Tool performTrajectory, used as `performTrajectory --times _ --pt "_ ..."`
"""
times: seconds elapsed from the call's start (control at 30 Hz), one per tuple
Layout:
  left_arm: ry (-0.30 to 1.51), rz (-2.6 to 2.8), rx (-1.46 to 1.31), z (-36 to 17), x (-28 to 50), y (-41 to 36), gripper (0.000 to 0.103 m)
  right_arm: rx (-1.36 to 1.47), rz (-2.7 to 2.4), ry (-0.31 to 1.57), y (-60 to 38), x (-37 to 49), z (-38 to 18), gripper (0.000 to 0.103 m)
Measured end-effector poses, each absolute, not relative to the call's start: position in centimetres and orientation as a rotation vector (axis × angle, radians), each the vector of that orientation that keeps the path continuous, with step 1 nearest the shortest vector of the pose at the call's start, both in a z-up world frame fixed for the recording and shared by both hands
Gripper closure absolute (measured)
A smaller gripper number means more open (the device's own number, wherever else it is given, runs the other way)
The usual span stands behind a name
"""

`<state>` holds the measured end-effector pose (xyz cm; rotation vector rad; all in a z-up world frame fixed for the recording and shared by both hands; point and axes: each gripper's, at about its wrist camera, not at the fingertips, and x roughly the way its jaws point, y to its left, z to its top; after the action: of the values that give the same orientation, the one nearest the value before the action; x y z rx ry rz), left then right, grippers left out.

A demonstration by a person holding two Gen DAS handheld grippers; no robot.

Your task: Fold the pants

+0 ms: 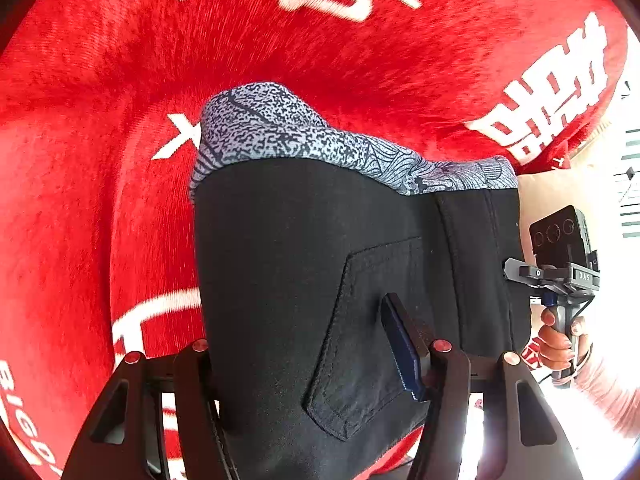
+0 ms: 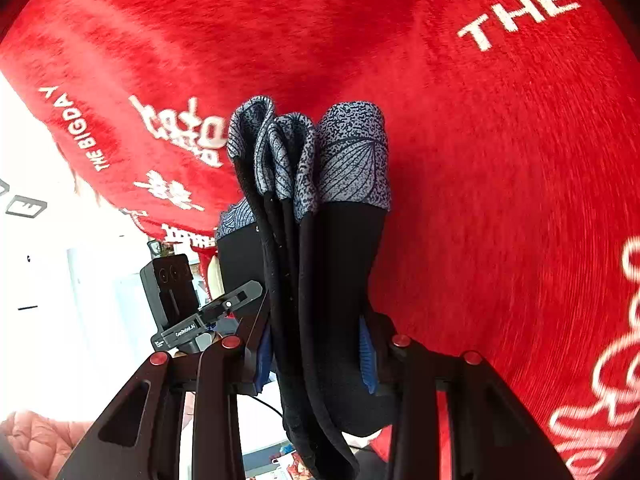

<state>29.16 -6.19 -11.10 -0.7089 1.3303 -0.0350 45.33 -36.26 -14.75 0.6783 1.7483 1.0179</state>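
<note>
The black pants point(image 1: 280, 240) have a grey patterned band point(image 1: 280, 128) at the far end and a back pocket point(image 1: 372, 332) facing the camera. They hang lifted above the red cloth, stretched between both grippers. My left gripper point(image 1: 300, 328) is shut on them, its blue pad point(image 1: 404, 356) pressing the pocket. In the right wrist view the pants point(image 2: 340, 248) are bunched into several upright folds, with the patterned band point(image 2: 352, 152) on top. My right gripper point(image 2: 316, 332) is shut on that bundle, a blue pad point(image 2: 368, 356) on each side.
A red plush blanket point(image 1: 360, 40) with white lettering covers the surface under the pants point(image 2: 500, 160). A hand point(image 1: 556, 340) holds the right gripper's handle at the blanket's edge. The left gripper's camera block point(image 2: 176, 292) shows at the left, with a bright room beyond.
</note>
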Motion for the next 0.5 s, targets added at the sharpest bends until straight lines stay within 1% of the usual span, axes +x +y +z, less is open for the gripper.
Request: performTrajectory --times 0.1,0.23,0.37,0.43,0.47,0.5 --pt "1.318 -0.030 -0.720 -9.5 27.6 -6.6 0.041 0.673 1.034 1.743 -36.7 44.0 -13.3 0.065" --pt "1.324 -0.025 -0.702 -8.9 25.2 -7.2 0.041 0.656 1.034 1.746 -37.2 41.5 -12.3 0.065" --pt "1.351 -0.029 -0.712 -10.9 23.6 -8.4 0.041 0.595 1.012 1.743 -37.7 39.1 -13.0 0.065" --pt "1.371 -0.029 -0.705 -12.9 22.7 -8.7 0.041 0.544 0.976 1.743 -38.2 37.8 -14.2 0.065" --pt "1.388 -0.023 -0.705 -13.9 22.2 -8.8 0.039 0.480 0.940 1.737 -38.0 37.0 -14.9 0.063" --pt "1.395 -0.002 -0.703 -15.1 21.6 -8.8 0.028 0.430 0.915 1.726 -37.9 36.5 -15.3 0.060"
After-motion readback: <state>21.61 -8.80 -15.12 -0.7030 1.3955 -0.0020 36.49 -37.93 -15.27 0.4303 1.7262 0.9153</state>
